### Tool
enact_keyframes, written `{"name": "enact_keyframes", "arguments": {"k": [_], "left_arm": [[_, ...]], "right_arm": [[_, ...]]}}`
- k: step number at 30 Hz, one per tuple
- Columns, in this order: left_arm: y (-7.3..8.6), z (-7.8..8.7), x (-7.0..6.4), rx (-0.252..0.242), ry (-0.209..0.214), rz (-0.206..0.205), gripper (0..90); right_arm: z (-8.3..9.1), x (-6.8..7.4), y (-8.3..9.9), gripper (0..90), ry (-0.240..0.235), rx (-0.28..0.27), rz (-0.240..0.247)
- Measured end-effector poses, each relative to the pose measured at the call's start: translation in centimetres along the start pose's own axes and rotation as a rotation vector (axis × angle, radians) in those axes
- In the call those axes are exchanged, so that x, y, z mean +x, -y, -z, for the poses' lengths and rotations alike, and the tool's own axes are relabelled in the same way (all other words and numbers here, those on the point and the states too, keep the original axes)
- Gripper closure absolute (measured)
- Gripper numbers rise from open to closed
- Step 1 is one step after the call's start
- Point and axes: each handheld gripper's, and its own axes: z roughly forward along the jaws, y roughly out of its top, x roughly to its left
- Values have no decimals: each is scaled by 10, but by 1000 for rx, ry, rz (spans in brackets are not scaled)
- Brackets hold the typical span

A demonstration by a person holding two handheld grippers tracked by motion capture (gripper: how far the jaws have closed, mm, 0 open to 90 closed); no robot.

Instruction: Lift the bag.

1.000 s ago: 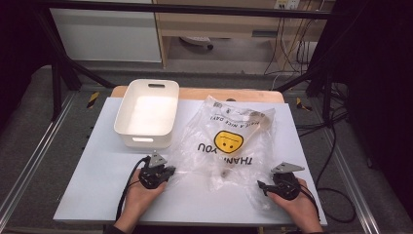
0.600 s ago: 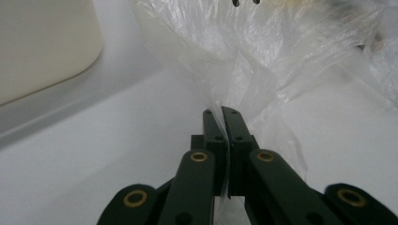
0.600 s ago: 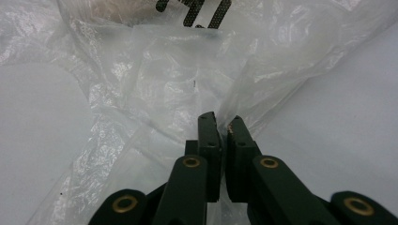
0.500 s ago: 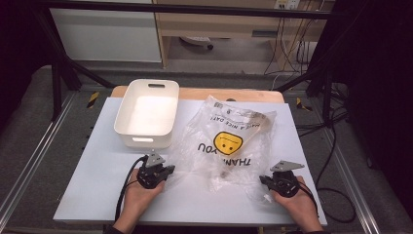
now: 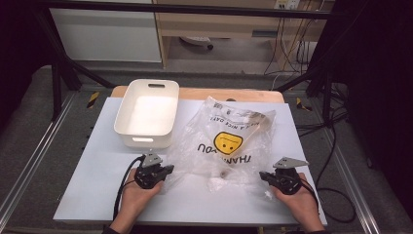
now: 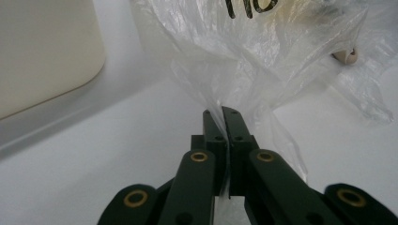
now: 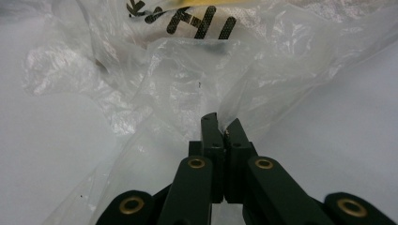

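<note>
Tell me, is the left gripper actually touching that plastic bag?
Touching: the left gripper view shows the left gripper shut on a fold of the plastic bag.

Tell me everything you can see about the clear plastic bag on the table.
The clear, crinkled plastic bag with a yellow smiley face and black lettering lies flat and rumpled on the white table, right of the white plastic tub, apart from it. The print reads upside down from the person's side. Something small and tan shows through the film. The left tongs are shut on its near left edge, the right tongs on its near right edge.
</note>
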Motion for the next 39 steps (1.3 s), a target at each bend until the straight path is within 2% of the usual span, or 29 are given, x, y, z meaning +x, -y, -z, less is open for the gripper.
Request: {"name": "enact_keyframes", "arguments": {"k": [10, 22, 28, 39], "left_arm": [[1, -1, 3, 12, -5, -2, 900], [1, 3, 9, -1, -12, 7, 900], [-3, 8, 9, -23, -12, 6, 900], [-8, 16, 11, -54, -2, 28, 900]], "right_arm": [[-5, 1, -7, 900, -16, 27, 18], [-3, 3, -10, 900, -35, 15, 21], [2, 5, -16, 900, -25, -25, 53], [18, 1, -37, 900, -20, -105, 63]]}}
